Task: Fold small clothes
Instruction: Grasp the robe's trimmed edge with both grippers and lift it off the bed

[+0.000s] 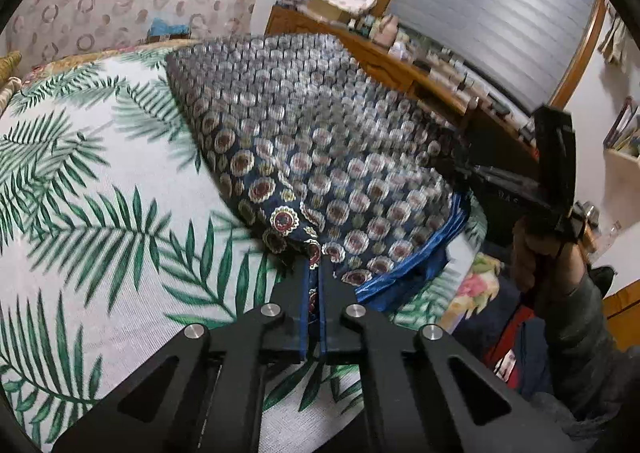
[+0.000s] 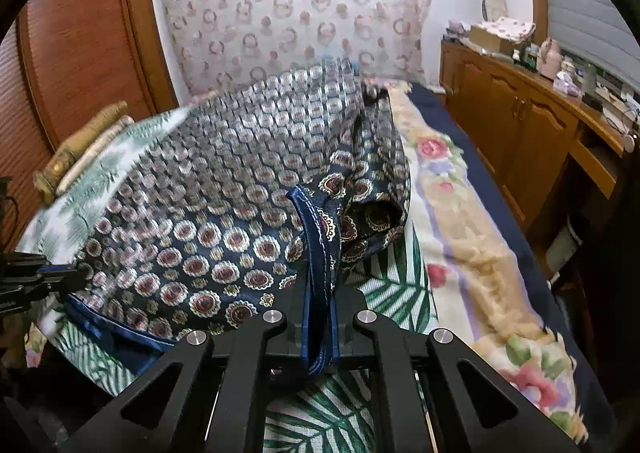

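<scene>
Closest to us in the left wrist view, the left gripper (image 1: 315,273) points forward and downward over the bed, its two black fingers (image 1: 338,293) clenched on the blue-piped hem of a navy patterned garment (image 1: 304,133). From this grip the cloth rises and spreads away toward the far side of the bed, lifted clear of the palm-leaf bedsheet (image 1: 100,181) along much of its length; its upper part is blurred. At right in this view we see the right gripper (image 1: 472,169) side-on, its tips at the garment's opposite edge, carried by a hand (image 1: 540,249) with a dark grey sleeve (image 1: 580,333) below it.

From the right wrist view, the right gripper (image 2: 320,293) likewise tilts downward, its fingers (image 2: 348,313) closed on a doubled loop of the blue-stitched hem, which hangs through between them. The garment stretches leftward from here to the left gripper (image 2: 76,277), seen at the left edge of the picture. The cloth thus hangs between both grips above the sheet. A floral blanket (image 2: 460,213) lies along the bed's right side, with a wooden cabinet (image 2: 512,125) beyond it and a ring-patterned curtain (image 2: 300,13) behind.
</scene>
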### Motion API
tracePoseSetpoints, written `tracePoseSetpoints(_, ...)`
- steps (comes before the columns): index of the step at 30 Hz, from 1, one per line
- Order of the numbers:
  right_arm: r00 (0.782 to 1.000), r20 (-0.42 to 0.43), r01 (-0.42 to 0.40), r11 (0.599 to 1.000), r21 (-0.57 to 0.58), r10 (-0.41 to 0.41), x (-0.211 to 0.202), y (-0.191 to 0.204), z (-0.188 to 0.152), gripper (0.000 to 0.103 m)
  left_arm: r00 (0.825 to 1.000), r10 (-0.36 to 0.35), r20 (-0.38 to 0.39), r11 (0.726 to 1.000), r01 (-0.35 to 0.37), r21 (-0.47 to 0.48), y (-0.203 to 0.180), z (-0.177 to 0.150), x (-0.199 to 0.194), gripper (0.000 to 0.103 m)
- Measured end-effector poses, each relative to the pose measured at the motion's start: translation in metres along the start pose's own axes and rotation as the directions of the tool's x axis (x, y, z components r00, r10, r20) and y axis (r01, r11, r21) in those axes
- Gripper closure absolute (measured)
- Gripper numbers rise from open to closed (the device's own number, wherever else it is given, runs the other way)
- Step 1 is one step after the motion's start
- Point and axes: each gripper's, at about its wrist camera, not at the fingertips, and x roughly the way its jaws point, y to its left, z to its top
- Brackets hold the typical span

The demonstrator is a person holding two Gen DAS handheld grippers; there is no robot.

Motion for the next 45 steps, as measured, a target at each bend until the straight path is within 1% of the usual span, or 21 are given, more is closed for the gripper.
tracePoseSetpoints(3,0.998,0.055,-0.014,1.0,0.005,0.014,-0.015,-0.001,0.005,0.097,0.998,-0.007,0.063,1.0,0.005,0.027,-0.009,0.013,-0.02,0.099)
tracePoseSetpoints(6,0.993,0.113,-0.035,0.999,-0.005,0.036,-0.035,0.006,0.017,0.097,0.991,-0.019,0.135,0.999,0.013,0.05,-0.019,0.03,-0.047,0.099)
tracePoseSetpoints(9,0.983,0.175,-0.05,0.998,-0.036,0.055,-0.061,0.016,0.032,0.097,0.978,-0.035,0.207,0.997,0.021,0.068,-0.027,0.047,-0.08,0.1)
tracePoseSetpoints(11,0.975,0.209,-0.073,0.996,-0.052,0.082,-0.078,0.022,0.042,0.097,0.965,-0.054,0.256,0.996,0.035,0.079,-0.032,0.058,-0.105,0.1)
tracePoseSetpoints(16,0.943,0.299,-0.115,0.987,-0.111,0.144,-0.129,0.043,0.066,0.097,0.928,-0.061,0.368,0.993,0.018,0.117,-0.045,0.079,-0.164,0.1)
tracePoseSetpoints(20,0.917,0.352,-0.141,0.977,-0.159,0.189,-0.164,0.063,0.082,0.097,0.914,-0.041,0.403,0.989,-0.02,0.147,-0.05,0.095,-0.199,0.1)
tracePoseSetpoints(23,0.902,0.375,-0.145,0.969,-0.201,0.213,-0.177,0.08,0.095,0.097,0.905,-0.011,0.425,0.987,-0.059,0.151,-0.048,0.108,-0.214,0.1)
tracePoseSetpoints(27,0.893,0.377,-0.152,0.954,-0.257,0.244,-0.166,0.102,0.128,0.098,0.894,0.052,0.444,0.986,-0.116,0.116,-0.027,0.134,-0.221,0.1)
tracePoseSetpoints(28,0.894,0.374,-0.151,0.952,-0.265,0.246,-0.157,0.105,0.139,0.098,0.89,0.092,0.446,0.985,-0.148,0.093,-0.016,0.147,-0.221,0.1)
tracePoseSetpoints(29,0.897,0.371,-0.147,0.952,-0.268,0.242,-0.143,0.105,0.152,0.098,0.889,0.109,0.445,0.983,-0.162,0.081,-0.009,0.155,-0.219,0.1)
tracePoseSetpoints(30,0.899,0.37,-0.135,0.951,-0.277,0.235,-0.134,0.111,0.164,0.098,0.883,0.137,0.45,0.98,-0.187,0.068,0.0,0.165,-0.218,0.1)
tracePoseSetpoints(31,0.901,0.372,-0.12,0.952,-0.282,0.224,-0.114,0.111,0.18,0.098,0.871,0.172,0.46,0.973,-0.223,0.059,0.008,0.174,-0.219,0.1)
tracePoseSetpoints(33,0.903,0.372,-0.114,0.955,-0.275,0.215,-0.094,0.112,0.203,0.098,0.852,0.222,0.474,0.962,-0.272,0.039,0.024,0.195,-0.221,0.1)
tracePoseSetpoints(35,0.897,0.39,-0.109,0.959,-0.263,0.209,-0.081,0.116,0.22,0.098,0.816,0.27,0.512,0.943,-0.331,0.03,0.034,0.215,-0.229,0.1)
tracePoseSetpoints(37,0.885,0.423,-0.087,0.961,-0.262,0.195,-0.073,0.122,0.235,0.098,0.804,0.288,0.52,0.935,-0.353,0.029,0.039,0.223,-0.236,0.1)
tracePoseSetpoints(39,0.883,0.432,-0.074,0.962,-0.264,0.186,-0.063,0.134,0.241,0.098,0.807,0.3,0.509,0.93,-0.366,0.032,0.047,0.219,-0.234,0.1)
tracePoseSetpoints(40,0.888,0.42,-0.073,0.961,-0.267,0.185,-0.054,0.14,0.241,0.098,0.812,0.303,0.498,0.929,-0.368,0.034,0.049,0.211,-0.231,0.1)
tracePoseSetpoints(42,0.9,0.393,-0.077,0.957,-0.28,0.187,-0.049,0.146,0.225,0.098,0.824,0.317,0.47,0.924,-0.379,0.041,0.054,0.193,-0.222,0.1)
tracePoseSetpoints(43,0.909,0.371,-0.083,0.954,-0.287,0.191,-0.041,0.15,0.218,0.098,0.833,0.322,0.45,0.924,-0.381,0.044,0.058,0.18,-0.215,0.1)
tracePoseSetpoints(44,0.92,0.341,-0.091,0.952,-0.294,0.193,-0.031,0.152,0.21,0.098,0.851,0.323,0.414,0.926,-0.374,0.046,0.066,0.158,-0.203,0.1)
tracePoseSetpoints(45,0.932,0.305,-0.097,0.947,-0.305,0.194,-0.019,0.154,0.198,0.098,0.86,0.322,0.396,0.928,-0.369,0.045,0.067,0.148,-0.198,0.1)
